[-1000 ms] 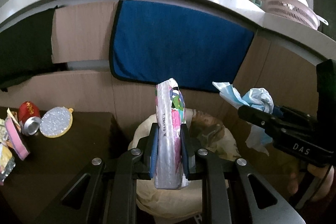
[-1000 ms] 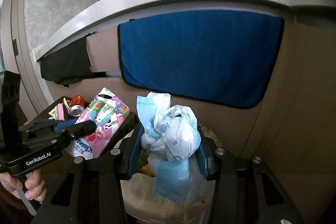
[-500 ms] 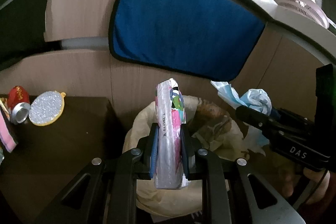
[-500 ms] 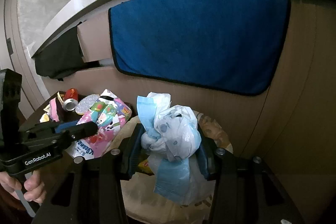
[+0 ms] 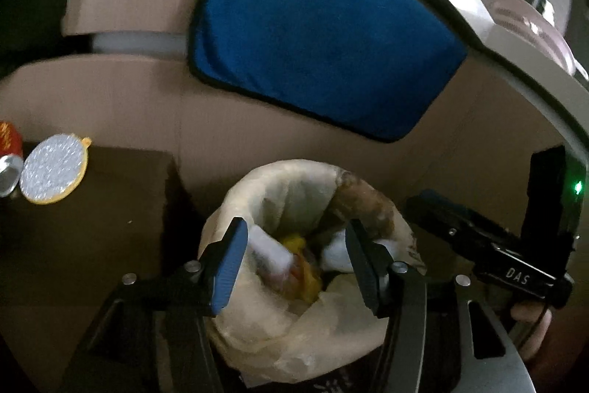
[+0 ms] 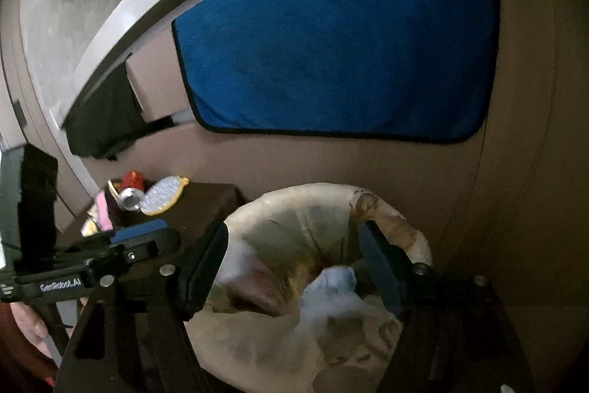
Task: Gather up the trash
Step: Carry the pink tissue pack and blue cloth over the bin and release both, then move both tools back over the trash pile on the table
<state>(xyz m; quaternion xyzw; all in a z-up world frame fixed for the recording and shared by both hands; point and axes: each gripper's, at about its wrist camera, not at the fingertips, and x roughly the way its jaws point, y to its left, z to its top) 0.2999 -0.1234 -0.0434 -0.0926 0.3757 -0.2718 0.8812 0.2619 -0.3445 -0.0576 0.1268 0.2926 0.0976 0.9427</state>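
A trash bin lined with a cream bag (image 5: 279, 179) stands on the floor beside a dark table; it also shows in the right wrist view (image 6: 305, 197). My left gripper (image 5: 294, 260) is open and empty right above the bin mouth. The pink snack wrapper (image 5: 272, 256) lies inside the bin among yellow scraps. My right gripper (image 6: 294, 267) is open and empty above the same bin. The blue and white mask-and-tissue bundle (image 6: 331, 286) lies inside the bag below it. Each gripper shows in the other's view, the right one (image 5: 478, 234) and the left one (image 6: 140, 238).
The dark table (image 5: 92, 227) left of the bin holds a red can (image 5: 7, 157), a round silver-and-yellow lid (image 5: 51, 168) and more wrappers (image 6: 99, 216). A blue towel (image 5: 324, 35) hangs on the wooden cabinet front behind. A pink basket (image 5: 530, 24) sits on the counter.
Both grippers moved down over the bin and opened. The pink wrapper dropped from the left one and the mask-and-tissue bundle from the right one into the bag.
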